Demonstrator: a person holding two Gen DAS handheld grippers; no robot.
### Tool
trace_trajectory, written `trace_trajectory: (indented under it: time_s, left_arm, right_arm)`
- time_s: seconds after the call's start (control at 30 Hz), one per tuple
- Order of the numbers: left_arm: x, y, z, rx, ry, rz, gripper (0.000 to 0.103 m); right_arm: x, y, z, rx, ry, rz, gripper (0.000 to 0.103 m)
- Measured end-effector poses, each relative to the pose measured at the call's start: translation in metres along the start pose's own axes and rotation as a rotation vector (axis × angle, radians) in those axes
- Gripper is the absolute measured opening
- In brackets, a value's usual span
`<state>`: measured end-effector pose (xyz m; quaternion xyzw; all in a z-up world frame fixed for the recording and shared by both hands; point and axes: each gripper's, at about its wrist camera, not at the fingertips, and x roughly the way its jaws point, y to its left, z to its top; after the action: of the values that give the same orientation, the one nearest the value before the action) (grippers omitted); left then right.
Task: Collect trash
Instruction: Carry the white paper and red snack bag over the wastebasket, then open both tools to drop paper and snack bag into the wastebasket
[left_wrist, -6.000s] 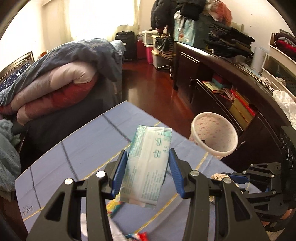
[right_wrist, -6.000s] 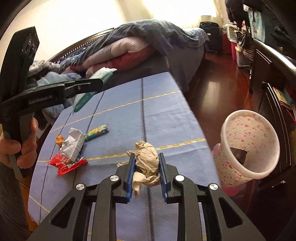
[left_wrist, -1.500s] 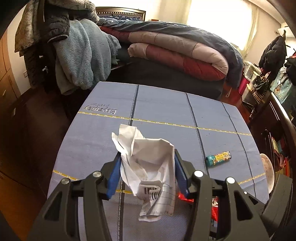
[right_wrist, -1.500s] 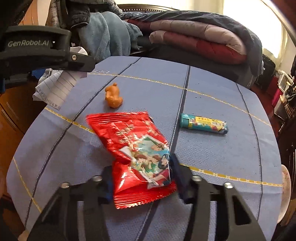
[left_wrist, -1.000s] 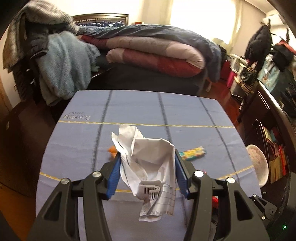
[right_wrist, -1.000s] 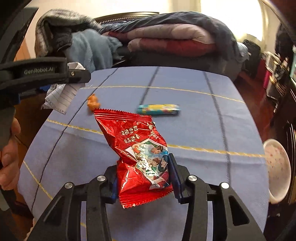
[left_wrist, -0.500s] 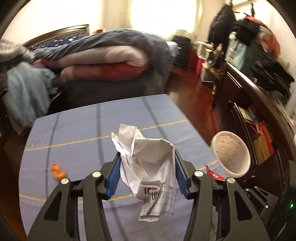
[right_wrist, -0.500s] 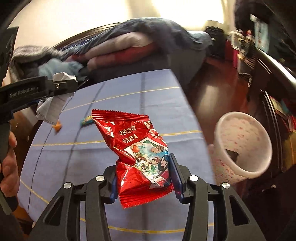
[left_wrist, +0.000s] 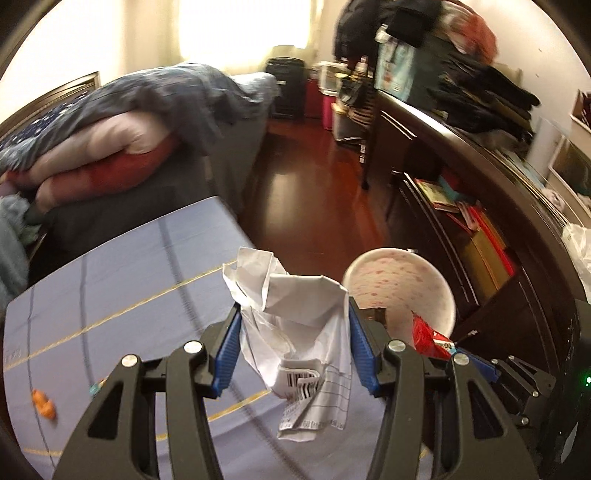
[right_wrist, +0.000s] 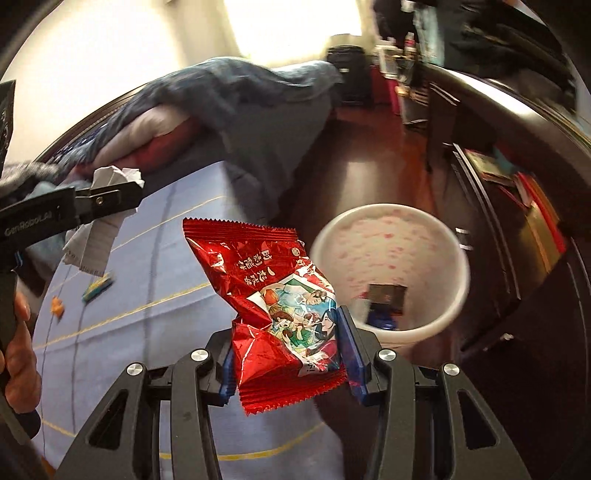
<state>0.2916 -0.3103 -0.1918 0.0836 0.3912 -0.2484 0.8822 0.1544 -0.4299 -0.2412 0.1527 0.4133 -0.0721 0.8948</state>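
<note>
Left wrist view, fingers (left_wrist: 236, 343) clamped on crumpled paper (left_wrist: 299, 332), right fingers (right_wrist: 349, 350) pinching red snack packet (right_wrist: 273, 302).

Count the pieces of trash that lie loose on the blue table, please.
2: an orange scrap near the table's left edge, and a small teal wrapper just right of it. More may hide behind the grippers.
</note>
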Motion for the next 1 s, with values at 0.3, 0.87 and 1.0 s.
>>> trace_trajectory:
  time_s: [0.3,0.87,1.0]
  left_arm:
    - [0.055,-0.059,0.027,0.096,0.039,-0.098,0.053]
    - [0.144,-0.107,0.060,0.092,0.072,-0.178,0.092]
    - [0.140,-0.103,0.065,0.080,0.058,-0.194,0.099]
  right_arm:
    - [0.014,-0.059,0.011,0.109,-0.014,-0.085,0.047]
    - [0.080,-0.113,0.035,0.181,-0.030,-0.233,0.072]
    - [0.083,-0.113,0.037,0.175,-0.022,-0.235,0.076]
